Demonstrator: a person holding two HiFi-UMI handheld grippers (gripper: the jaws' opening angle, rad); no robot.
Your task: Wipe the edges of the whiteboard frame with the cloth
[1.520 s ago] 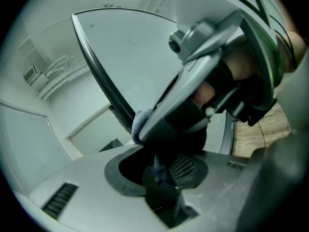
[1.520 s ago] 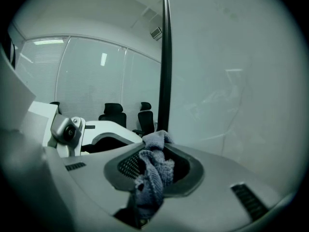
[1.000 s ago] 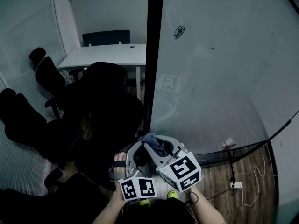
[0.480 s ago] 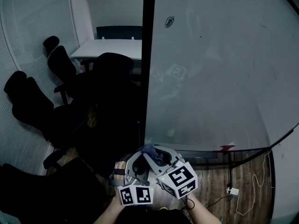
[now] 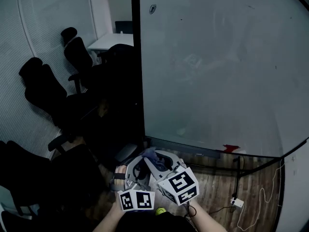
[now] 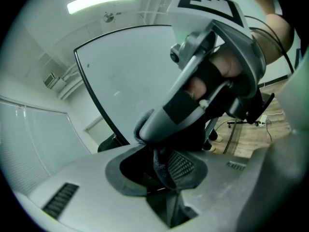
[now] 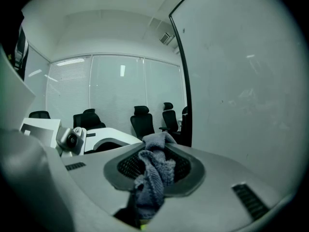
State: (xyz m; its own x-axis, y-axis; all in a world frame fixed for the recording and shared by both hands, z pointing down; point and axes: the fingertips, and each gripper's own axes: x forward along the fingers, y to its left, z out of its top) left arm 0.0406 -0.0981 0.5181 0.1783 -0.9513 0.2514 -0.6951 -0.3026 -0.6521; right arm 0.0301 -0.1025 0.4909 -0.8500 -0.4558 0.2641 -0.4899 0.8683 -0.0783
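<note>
The whiteboard (image 5: 217, 71) stands upright in a black frame; its left edge (image 5: 137, 57) and bottom edge (image 5: 193, 150) show in the head view. Both grippers sit close together below the board's lower left corner. A blue-grey cloth (image 5: 150, 154) is bunched at their tips. My right gripper (image 5: 155, 157) is shut on the cloth (image 7: 153, 170), which hangs crumpled between its jaws (image 7: 154, 166). My left gripper (image 5: 140, 162) is shut too, with the cloth (image 6: 161, 166) caught between its pads (image 6: 166, 170). The right gripper (image 6: 207, 81) crosses just in front of it.
Several black office chairs (image 5: 43, 91) crowd the floor left of the board, before a wall of blinds. A white table (image 5: 108, 41) stands at the back. A small red thing (image 5: 231, 149) lies at the board's bottom edge. A power strip with cable (image 5: 236, 202) lies on the wood floor.
Both grippers have moved together, lower in the view and toward the board's lower left corner, with the cloth still between them. The board's left edge has shifted left in the head view.
</note>
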